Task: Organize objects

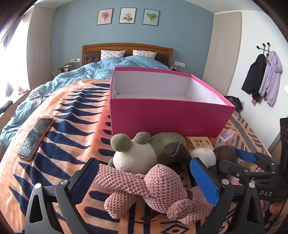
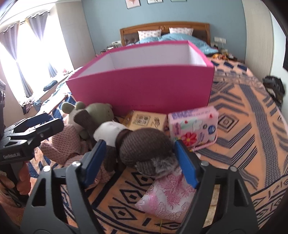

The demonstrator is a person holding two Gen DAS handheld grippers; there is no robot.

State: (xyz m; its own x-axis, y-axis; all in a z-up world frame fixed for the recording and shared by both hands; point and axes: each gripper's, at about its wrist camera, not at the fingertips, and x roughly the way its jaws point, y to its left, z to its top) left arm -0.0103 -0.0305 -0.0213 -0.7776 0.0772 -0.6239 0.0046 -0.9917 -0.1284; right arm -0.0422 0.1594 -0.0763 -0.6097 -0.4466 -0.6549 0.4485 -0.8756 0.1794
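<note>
Left wrist view: looks along the left gripper (image 1: 144, 162), jaws spread wide to either side of a pink knitted toy (image 1: 153, 187) without clamping it. Finds that toy lying on the orange and navy blanket (image 1: 72, 126) of a bed, just in front of a green and white frog plush (image 1: 136, 154). Shows behind the plush an open pink box (image 1: 167, 117), white inside, standing on the same blanket. Catches a phone (image 1: 36, 138) face up, well apart to the left. Reads "DAS" in white on the black body of the right gripper (image 1: 239, 160) at the right edge. Picks out a tan carton (image 1: 198, 144) against the box wall, printed with characters too small to read. Takes in three framed flower prints (image 1: 127, 16) on the blue wall and coats (image 1: 261, 77) on a hook rack.

Right wrist view: looks along the right gripper, jaws apart around a brown knitted toy (image 2: 144, 145). Puts the right-hand pad (image 2: 185, 162) perhaps against the toy, though blur makes contact hard to judge, and leaves a gap at the other pad. Shows a pink brocade pouch (image 2: 167, 194) lying under the toy's near end. Places a pink tissue pack (image 2: 194, 127), flower-printed with unreadable lettering, beside the carton at the foot of the box. Reads "GenRobot.AI" on the left gripper, held in a hand (image 2: 23, 180).
</note>
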